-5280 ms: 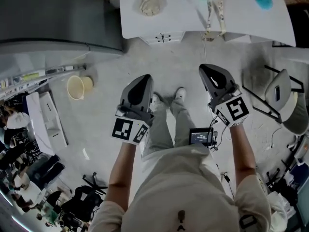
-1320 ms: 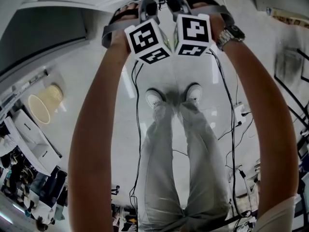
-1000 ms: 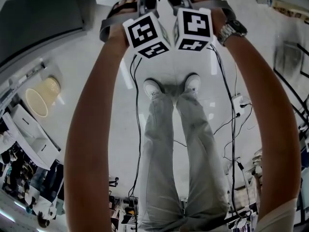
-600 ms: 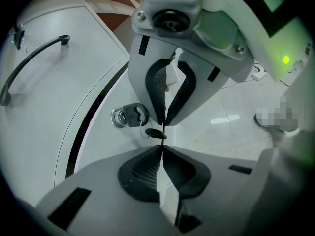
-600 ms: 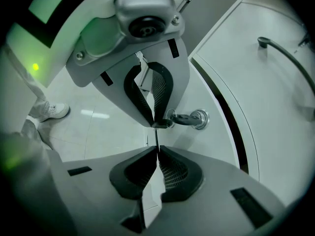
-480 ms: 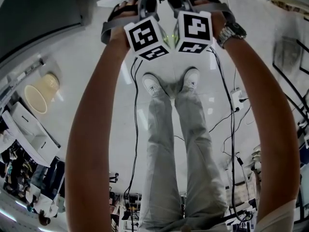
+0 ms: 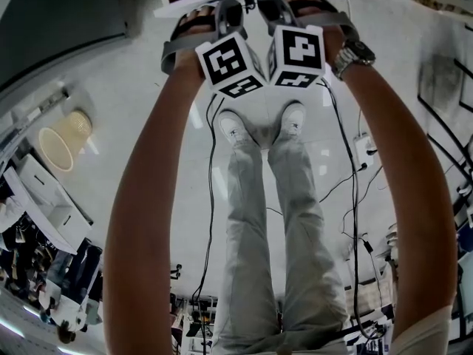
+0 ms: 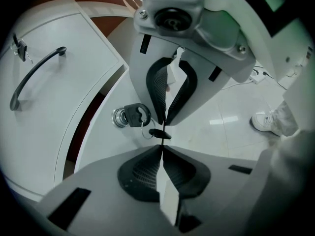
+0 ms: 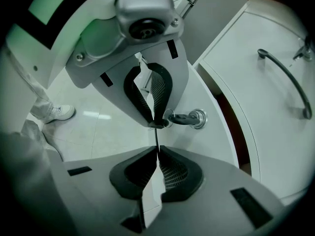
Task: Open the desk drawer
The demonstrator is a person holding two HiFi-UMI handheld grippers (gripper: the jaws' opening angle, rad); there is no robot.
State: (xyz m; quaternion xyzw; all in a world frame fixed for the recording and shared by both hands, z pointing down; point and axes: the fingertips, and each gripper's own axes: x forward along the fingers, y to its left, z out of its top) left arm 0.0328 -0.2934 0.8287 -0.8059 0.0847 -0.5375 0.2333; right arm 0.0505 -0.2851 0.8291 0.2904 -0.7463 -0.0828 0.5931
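To your left, a cream bin (image 7: 59,143) stands open on the pale, glossy floor (image 7: 148,109). Black cables (image 7: 209,198) trail across that floor on both sides of your white shoes (image 7: 235,129), which stand side by side. A white power strip (image 7: 363,147) lies to your right. A group of people (image 7: 77,272) stands at lower left.

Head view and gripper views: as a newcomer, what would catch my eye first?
In the head view two bare arms stretch forward, their black-and-white marker cubes side by side. In the gripper views the left gripper and right gripper meet tip to tip, both shut on a small dark piece hanging from the ring of a key in a lock. A dark gap beside the white drawer front shows it slightly pulled out.
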